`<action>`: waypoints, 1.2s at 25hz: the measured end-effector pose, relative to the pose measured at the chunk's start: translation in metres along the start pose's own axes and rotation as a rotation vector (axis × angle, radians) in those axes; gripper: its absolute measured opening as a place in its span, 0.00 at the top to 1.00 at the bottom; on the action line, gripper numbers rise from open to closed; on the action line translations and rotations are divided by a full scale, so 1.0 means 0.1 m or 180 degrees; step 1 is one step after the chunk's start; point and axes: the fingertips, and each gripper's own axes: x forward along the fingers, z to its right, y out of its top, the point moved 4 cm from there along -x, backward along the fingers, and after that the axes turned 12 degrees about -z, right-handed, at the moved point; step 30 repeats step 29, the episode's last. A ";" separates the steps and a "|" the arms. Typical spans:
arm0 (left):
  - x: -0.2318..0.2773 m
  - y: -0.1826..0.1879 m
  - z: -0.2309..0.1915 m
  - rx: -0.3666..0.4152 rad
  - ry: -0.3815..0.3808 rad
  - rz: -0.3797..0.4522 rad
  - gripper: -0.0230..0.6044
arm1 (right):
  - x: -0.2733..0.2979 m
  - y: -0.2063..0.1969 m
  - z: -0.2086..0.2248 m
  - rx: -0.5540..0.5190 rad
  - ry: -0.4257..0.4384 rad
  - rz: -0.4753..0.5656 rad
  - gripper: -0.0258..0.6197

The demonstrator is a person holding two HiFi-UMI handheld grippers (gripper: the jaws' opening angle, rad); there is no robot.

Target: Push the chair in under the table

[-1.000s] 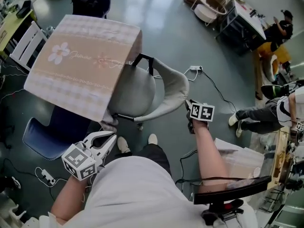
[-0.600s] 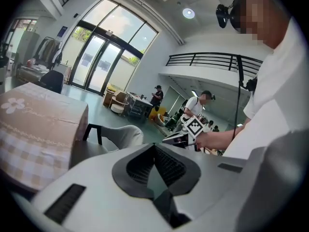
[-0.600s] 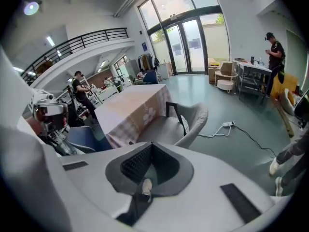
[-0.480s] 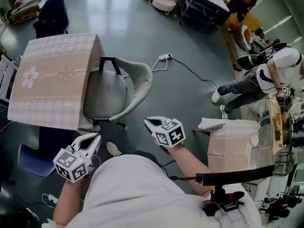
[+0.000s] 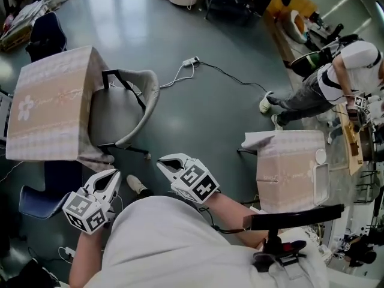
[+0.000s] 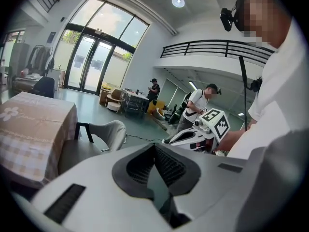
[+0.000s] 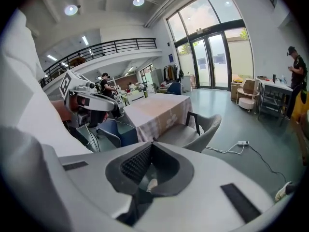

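The grey chair (image 5: 123,110) stands with its seat tucked under the table (image 5: 51,104), which wears a pink checked cloth; its curved back faces the open floor. Both grippers hang close to my body, well apart from the chair. My left gripper (image 5: 114,174) is shut and empty. My right gripper (image 5: 161,162) is also shut with nothing in it. In the left gripper view the chair (image 6: 104,134) and table (image 6: 34,124) lie beyond the closed left gripper (image 6: 153,146). In the right gripper view the chair (image 7: 193,132) and table (image 7: 161,108) lie past the closed right gripper (image 7: 152,143).
A second cloth-covered table (image 5: 288,167) stands at the right, with a black office chair (image 5: 294,221) near me. A power strip (image 5: 191,60) and its cable lie on the floor beyond the chair. A blue chair (image 5: 36,200) sits at lower left. A person (image 5: 336,77) bends at far right.
My right gripper has come off the chair's back and drawn in toward my body, rising. The left gripper has shifted too. The chair now sits farther from me, still under the table.
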 end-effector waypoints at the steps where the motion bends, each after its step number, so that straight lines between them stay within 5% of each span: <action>1: 0.02 -0.04 0.09 0.0000 0.0012 -0.0007 0.94 | -0.05 -0.07 -0.02 -0.0017 0.0020 0.0023 0.94; 17: -0.13 -0.78 0.71 -0.0094 -0.0028 -0.0335 0.94 | -0.26 -0.72 -0.59 0.0031 0.0185 0.0125 0.94; 30: -1.05 -0.95 0.01 -0.0047 -0.0050 -0.0133 0.94 | 0.37 0.02 -1.24 0.0034 0.0099 0.0109 0.94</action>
